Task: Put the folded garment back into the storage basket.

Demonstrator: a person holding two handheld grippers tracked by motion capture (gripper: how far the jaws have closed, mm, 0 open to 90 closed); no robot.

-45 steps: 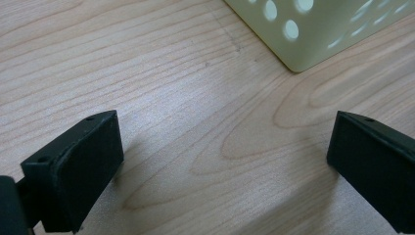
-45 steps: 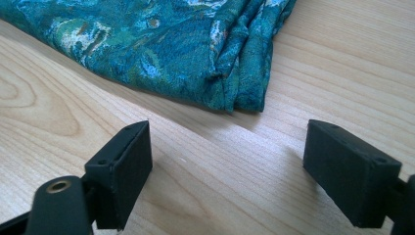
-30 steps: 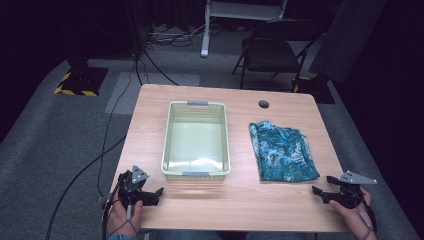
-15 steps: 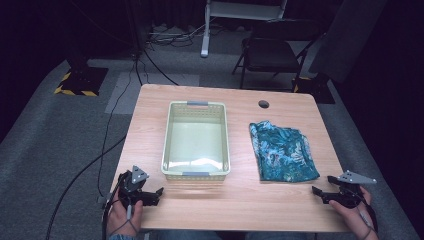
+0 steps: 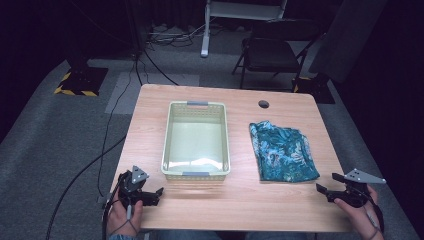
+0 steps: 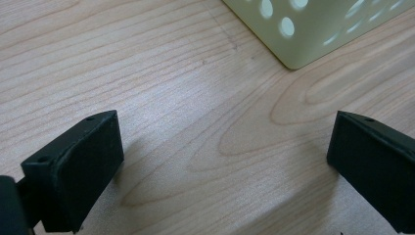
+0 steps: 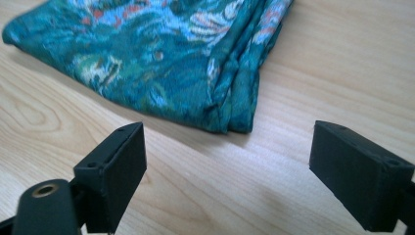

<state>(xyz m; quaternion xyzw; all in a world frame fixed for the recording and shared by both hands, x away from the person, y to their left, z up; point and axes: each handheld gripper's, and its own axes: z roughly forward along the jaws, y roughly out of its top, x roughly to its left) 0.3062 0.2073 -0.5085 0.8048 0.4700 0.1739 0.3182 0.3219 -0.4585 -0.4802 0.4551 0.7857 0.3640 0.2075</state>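
My right gripper (image 7: 227, 166) stands wide open over bare wood, holding nothing, its jaws having just spread a little more. Just ahead lies the folded teal cloth (image 7: 161, 54), flat on the table (image 5: 240, 200) right of the basket (image 5: 196, 140). My left gripper (image 6: 222, 171) is open and empty too, near the basket's corner.

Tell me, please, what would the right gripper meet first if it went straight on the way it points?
Probably the folded teal patterned cloth: its near corner lies just ahead of the open right gripper, with bare wooden table between, though depth is uncertain.
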